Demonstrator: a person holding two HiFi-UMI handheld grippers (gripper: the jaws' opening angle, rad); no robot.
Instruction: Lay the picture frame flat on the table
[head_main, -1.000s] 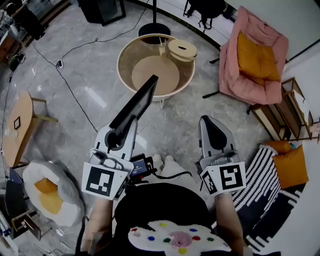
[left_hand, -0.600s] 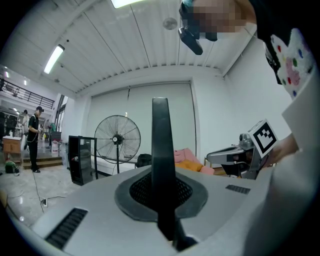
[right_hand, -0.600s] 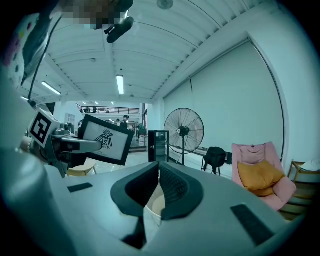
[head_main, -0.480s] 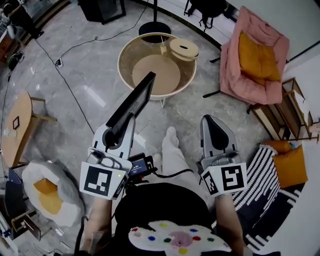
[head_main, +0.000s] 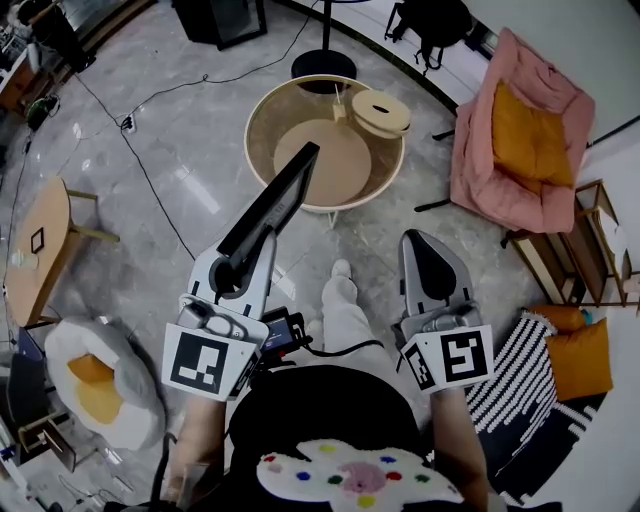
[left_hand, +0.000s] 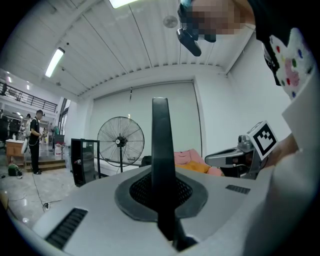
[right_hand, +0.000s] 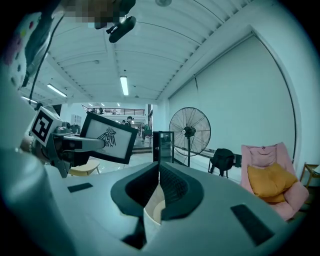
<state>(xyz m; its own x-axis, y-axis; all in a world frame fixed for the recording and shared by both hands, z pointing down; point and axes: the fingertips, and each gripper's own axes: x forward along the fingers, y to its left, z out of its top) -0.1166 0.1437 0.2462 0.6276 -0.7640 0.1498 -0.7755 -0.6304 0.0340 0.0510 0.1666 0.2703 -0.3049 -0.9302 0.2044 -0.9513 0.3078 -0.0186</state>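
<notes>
My left gripper (head_main: 243, 262) is shut on the black picture frame (head_main: 270, 203), which stands on edge and sticks up and forward toward the round table (head_main: 300, 190). In the left gripper view the frame (left_hand: 162, 165) shows edge-on as a dark upright bar clamped between the jaws. From the right gripper view the frame's (right_hand: 109, 136) white face with a black bird drawing is visible at left. My right gripper (head_main: 428, 262) is shut with nothing in it and hangs over the floor to the right, its jaws (right_hand: 159, 172) closed together.
The round wooden table has a glass-like wall and a small round stool top (head_main: 380, 113) at its rim. A pink armchair with an orange cushion (head_main: 525, 140) stands at right, a fan base (head_main: 330, 63) behind the table, a small side table (head_main: 35, 250) at left.
The view has shifted slightly; the round table now sits a little lower and to the right. The frame stays clamped in the left gripper. A foot has come forward on the floor.
</notes>
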